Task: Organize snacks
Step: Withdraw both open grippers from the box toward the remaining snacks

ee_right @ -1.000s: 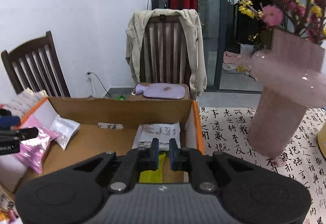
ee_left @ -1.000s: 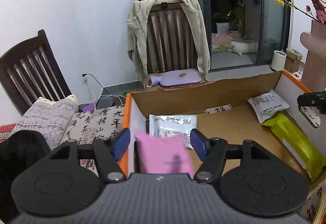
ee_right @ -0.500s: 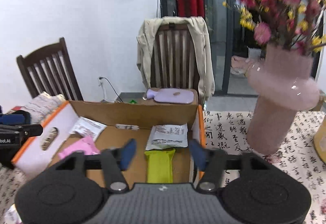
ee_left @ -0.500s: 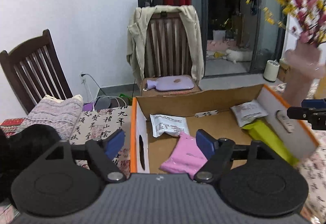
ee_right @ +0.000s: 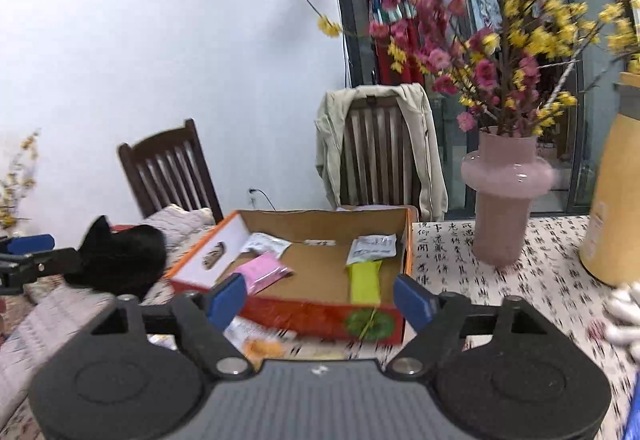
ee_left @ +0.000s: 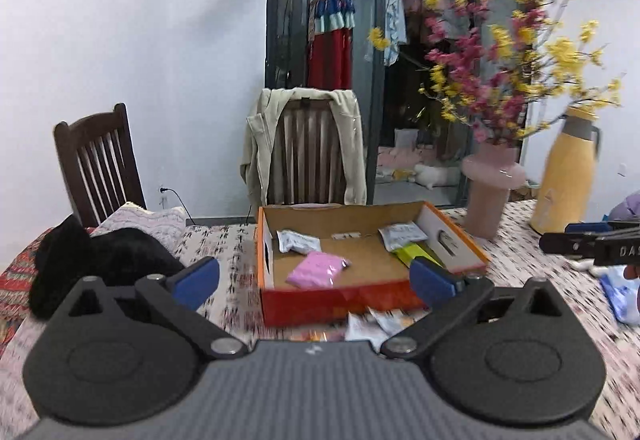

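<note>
Cardboard makes up the open box (ee_left: 372,304) on the patterned counter (ee_right: 520,280), and four snacks already lie on its floor: a pink packet (ee_left: 318,274) toward the near left, a white sachet (ee_left: 296,240) behind it, another white sachet (ee_right: 372,248) at the far right, and a yellow-green bar (ee_right: 364,280) lengthwise along the right wall. That spread, pink and white on one side and bar and sachet on the other, suggests each hand fills its own half. Both tools sit back from the box, well apart from what is inside. The left tool (ee_left: 316,280) has just been opening and stands spread wide with nothing between its blue pads (ee_left: 196,282); the right tool (ee_right: 320,300) has likewise just been opening and grips nothing. Loose packets (ee_left: 376,322), blurred in both views, lie on the counter just in front of the box's near wall, likely the next things to gather. A pink vase (ee_right: 504,195) of flowers stands close beside the box on its right, with a yellow flask (ee_left: 564,179) further on; a wide swing on that side could knock the vase. A black heap (ee_right: 120,256) rests to the left, too dark to identify, and two wooden chairs stand behind, one draped with a jacket (ee_left: 304,143).
</note>
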The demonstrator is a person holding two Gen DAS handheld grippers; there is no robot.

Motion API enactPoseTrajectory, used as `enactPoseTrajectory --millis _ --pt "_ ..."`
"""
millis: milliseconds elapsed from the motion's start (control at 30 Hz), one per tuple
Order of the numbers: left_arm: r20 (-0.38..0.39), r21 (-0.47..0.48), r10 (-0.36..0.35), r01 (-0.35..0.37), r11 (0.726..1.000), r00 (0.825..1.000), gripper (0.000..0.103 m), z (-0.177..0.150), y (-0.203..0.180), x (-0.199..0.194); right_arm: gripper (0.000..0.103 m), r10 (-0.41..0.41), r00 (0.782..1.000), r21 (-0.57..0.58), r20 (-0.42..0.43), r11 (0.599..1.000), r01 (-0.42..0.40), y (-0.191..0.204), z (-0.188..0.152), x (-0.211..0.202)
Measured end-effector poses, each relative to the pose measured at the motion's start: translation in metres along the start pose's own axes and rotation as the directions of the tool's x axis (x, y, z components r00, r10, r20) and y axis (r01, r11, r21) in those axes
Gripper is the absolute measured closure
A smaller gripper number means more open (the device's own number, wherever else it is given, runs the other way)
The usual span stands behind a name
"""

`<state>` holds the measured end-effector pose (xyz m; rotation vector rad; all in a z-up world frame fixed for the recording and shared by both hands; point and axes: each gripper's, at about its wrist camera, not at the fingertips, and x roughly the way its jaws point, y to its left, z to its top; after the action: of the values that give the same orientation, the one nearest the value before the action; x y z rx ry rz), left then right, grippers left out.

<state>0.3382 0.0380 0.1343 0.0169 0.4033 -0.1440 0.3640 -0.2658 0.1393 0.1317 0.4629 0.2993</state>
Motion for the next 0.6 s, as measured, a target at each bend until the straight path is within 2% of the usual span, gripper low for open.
enactPoseTrajectory --millis 333,500,600 --pt "0.033 -0.032 0.004 -0.003 0.999 0.999 0.000 -0.087 -0.015 -0.119 0.013 0.009 0.999 -0.035 0.033 0.999 -0.007 0.033 -0.091 -0.125" --pt "0.019 -0.089 -0.008 0.009 0.996 1.000 0.000 -0.131 -0.003 -0.158 0.012 -0.044 0.999 -0.048 0.025 0.998 0.045 0.044 -0.152 -0.167" --pt "-0.010 -0.108 0.010 -0.011 0.994 1.000 0.000 -0.157 -0.001 -0.174 0.006 -0.078 0.997 -0.010 0.024 0.997 0.078 0.047 -0.188 -0.186"
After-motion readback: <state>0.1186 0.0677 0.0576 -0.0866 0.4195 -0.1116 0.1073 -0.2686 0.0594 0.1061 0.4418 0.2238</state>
